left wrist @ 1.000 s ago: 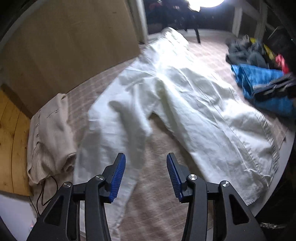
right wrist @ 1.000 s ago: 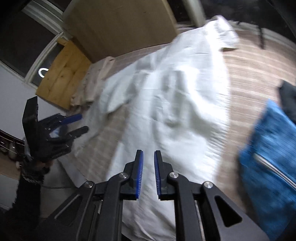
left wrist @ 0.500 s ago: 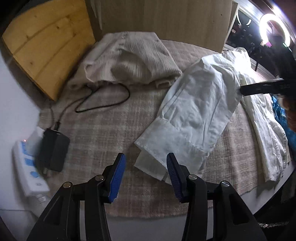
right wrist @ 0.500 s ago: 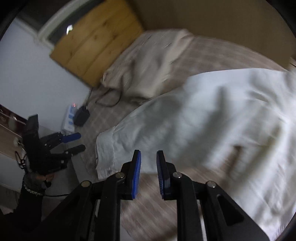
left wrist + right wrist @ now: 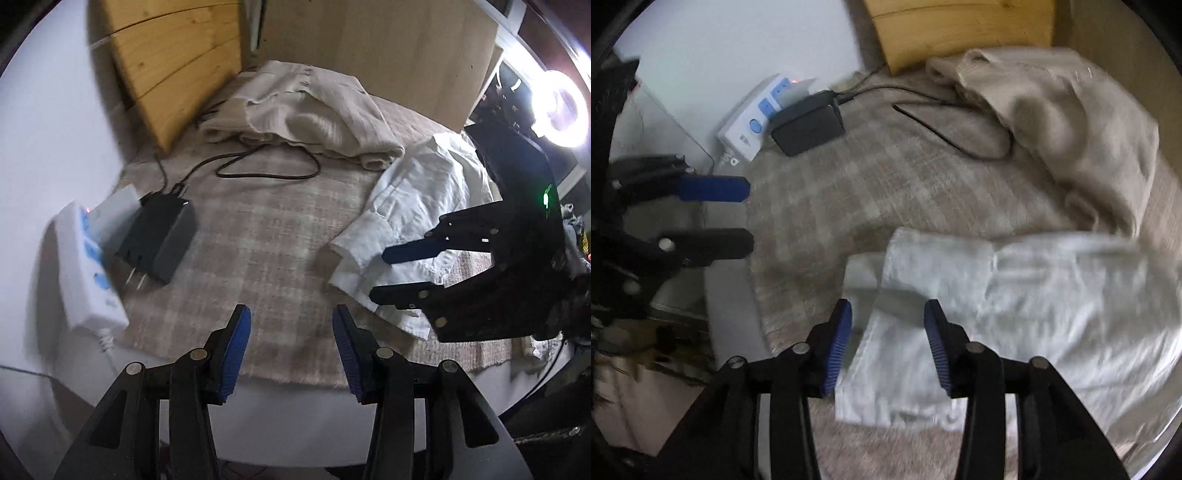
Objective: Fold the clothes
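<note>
Left tongs (image 5: pixel 291 343): jaws partly open, nothing between the blue pads. They hang above the checked blanket (image 5: pixel 258 240) close to the bed's near edge, touching no cloth.

Right tongs (image 5: pixel 888 343): jaws opening at this moment. The cuff end of the white garment (image 5: pixel 997 314) lies below the gap between the pads, but the pads do not press on it — nothing is held. In the left wrist view the right tongs (image 5: pixel 380 273) hover over that same cuff.

White garment (image 5: pixel 417 221): it lies flat on the blanket, long axis running from the cuff near the bed's near edge away toward the far right side. The cuff points at the near edge; the end is layered, one hem over another.

Edges and room: a beige knitted garment (image 5: pixel 314 114) is heaped at the far edge against the wooden board (image 5: pixel 173 74). A black adapter (image 5: pixel 159 240) with its cable (image 5: pixel 266 166) and a white power strip (image 5: pixel 85 273) sit at the left edge. Between these and the cuff, bare blanket lies open.
</note>
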A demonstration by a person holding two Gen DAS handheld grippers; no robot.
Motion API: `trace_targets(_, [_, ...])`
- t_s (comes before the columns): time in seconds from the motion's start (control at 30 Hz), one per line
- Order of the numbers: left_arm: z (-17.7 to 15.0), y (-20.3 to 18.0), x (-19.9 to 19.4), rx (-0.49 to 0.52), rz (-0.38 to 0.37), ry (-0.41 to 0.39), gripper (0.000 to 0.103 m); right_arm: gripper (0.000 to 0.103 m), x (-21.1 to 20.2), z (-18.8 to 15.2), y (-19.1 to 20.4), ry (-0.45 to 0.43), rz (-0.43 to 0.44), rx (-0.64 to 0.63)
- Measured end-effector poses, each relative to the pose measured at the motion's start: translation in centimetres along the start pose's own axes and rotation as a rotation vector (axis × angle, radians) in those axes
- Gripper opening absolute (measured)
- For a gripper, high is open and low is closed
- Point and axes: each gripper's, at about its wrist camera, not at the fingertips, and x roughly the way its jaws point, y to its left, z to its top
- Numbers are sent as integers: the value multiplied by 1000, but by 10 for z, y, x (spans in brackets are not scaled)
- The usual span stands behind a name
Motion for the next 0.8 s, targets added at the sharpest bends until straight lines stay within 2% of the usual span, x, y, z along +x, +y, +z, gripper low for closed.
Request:
trace_targets(0.07, [-1, 1, -2, 1, -14, -10, 44, 41, 0, 1, -4, 10, -7, -1])
trace_targets(0.1, [-1, 0, -1, 9, -23, -17, 44, 31, -1, 1, -8, 13, -8, 5])
trace_targets(0.13, [-1, -3, 0, 17, -26, -22, 44, 9, -1, 1, -12, 16, -8, 10])
trace_targets(0.17, [-1, -5, 1, 23, -29, -26, 44, 0, -2, 2, -18, 21, -2, 19])
trace_targets(0.3, [-1, -6, 5, 29, -42, -28, 44, 0, -4, 6, -42, 45, 50, 97])
trace_targets(0.37, [-1, -5, 6, 28, -45, -29, 44, 1, -9, 10, -43, 47, 67, 112])
trace_targets(0.4, [-1, -4, 5, 23, -46, -33, 44, 7, -12, 11, -38, 52, 60, 109])
trace_targets(0.43, [-2, -2, 3, 16, -48, -38, 44, 23, -10, 12, -32, 48, 33, 102])
trace_targets(0.5, [-4, 1, -1, 3, -48, -45, 44, 39, -8, 15, -22, 42, -21, 88])
trace_targets(0.63, [-8, 5, -6, -7, -41, -49, 44, 39, 7, 21, -7, 59, -128, 30])
trace_targets(0.7, [-10, 5, -7, -7, -34, -48, 44, 39, 12, 21, -2, 50, -146, -2])
trace_targets(0.77, [-13, 5, -9, -10, -42, -51, 44, 34, 12, 20, -1, 53, -160, -37])
trace_targets(0.8, [-15, 5, -9, -8, -40, -51, 44, 25, 9, 20, -6, 53, -148, -32])
